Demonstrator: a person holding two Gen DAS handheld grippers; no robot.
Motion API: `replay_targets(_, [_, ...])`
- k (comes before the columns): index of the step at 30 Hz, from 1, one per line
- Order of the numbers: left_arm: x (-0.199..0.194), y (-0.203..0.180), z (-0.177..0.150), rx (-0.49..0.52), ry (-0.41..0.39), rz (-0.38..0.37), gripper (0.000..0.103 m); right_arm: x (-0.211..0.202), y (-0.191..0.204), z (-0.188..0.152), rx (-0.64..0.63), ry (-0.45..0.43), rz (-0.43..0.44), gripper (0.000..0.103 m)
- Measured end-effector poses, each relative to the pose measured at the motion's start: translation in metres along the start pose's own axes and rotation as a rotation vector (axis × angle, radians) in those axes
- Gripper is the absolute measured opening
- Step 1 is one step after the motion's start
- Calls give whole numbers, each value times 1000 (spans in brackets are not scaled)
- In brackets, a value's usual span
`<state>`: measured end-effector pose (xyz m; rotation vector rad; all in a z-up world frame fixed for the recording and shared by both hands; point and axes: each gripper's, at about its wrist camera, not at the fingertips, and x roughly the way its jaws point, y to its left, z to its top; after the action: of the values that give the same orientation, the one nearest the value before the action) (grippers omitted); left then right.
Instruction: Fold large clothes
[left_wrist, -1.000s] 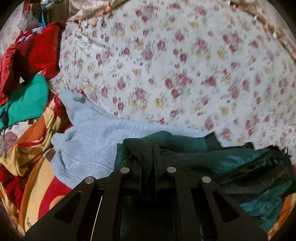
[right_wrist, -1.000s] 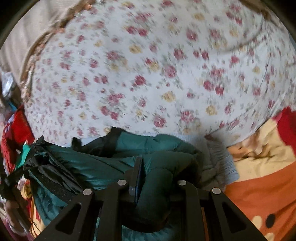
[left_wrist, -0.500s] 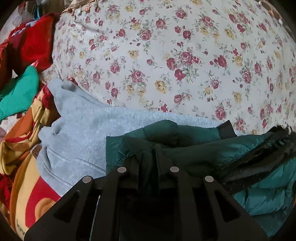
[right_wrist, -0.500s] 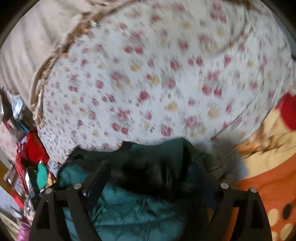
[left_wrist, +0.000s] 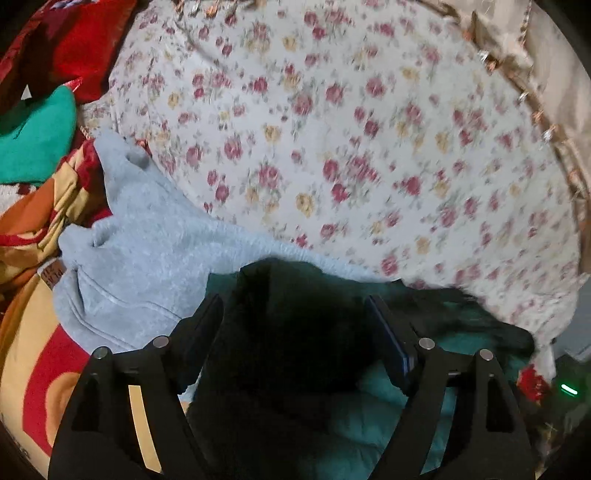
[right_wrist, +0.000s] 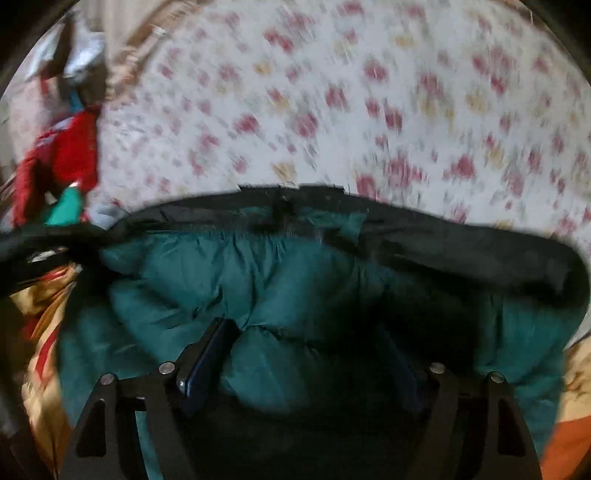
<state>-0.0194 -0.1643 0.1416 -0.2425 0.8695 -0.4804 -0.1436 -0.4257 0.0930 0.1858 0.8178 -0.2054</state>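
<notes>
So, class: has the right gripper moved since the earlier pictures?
Yes. The right gripper has slid left along the green jacket; the orange blanket sits nearer the frame's right edge, and its fingers have opened.

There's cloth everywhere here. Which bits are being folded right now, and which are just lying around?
In the job:
- puffy dark-green padded jacket
- left gripper, jaws apart over it
- right gripper, likewise

Lying about:
- pale grey fleece sweatshirt
- flowered bedsheet
- red garment
- bright green cloth

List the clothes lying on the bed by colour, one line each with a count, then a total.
Dark green puffer jacket: 1
Light grey sweatshirt: 1
Bright green garment: 1
Red garment: 1
Total: 4
The floral bedspread and the orange, yellow and red patterned blanket are bedding and are not counted.
</notes>
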Motion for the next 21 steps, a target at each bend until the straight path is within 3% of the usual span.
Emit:
replay_targets(3, [-11, 2, 1, 32, -12, 27, 79, 24, -10, 1, 46, 26, -34, 78])
replay_targets(6, [-6, -1, -4, 72, 5, 56, 79, 23, -10, 5, 50, 31, -40, 78])
replay_targets(10, [14, -3, -11, 89, 45, 89, 79, -14, -20, 5, 91, -14, 21, 78])
replay_targets(12, [23, -4, -14, 96, 59, 104, 79, -33, -29, 4, 85, -46, 11, 78])
replay_targets(18, [53, -8, -24, 123, 102, 183, 79, -49, -76, -1, -12, -61, -222, 80])
replay_targets(21, [61, -5, -28, 115, 109, 193, 79, -28, -106, -5, 39, -12, -257, 80])
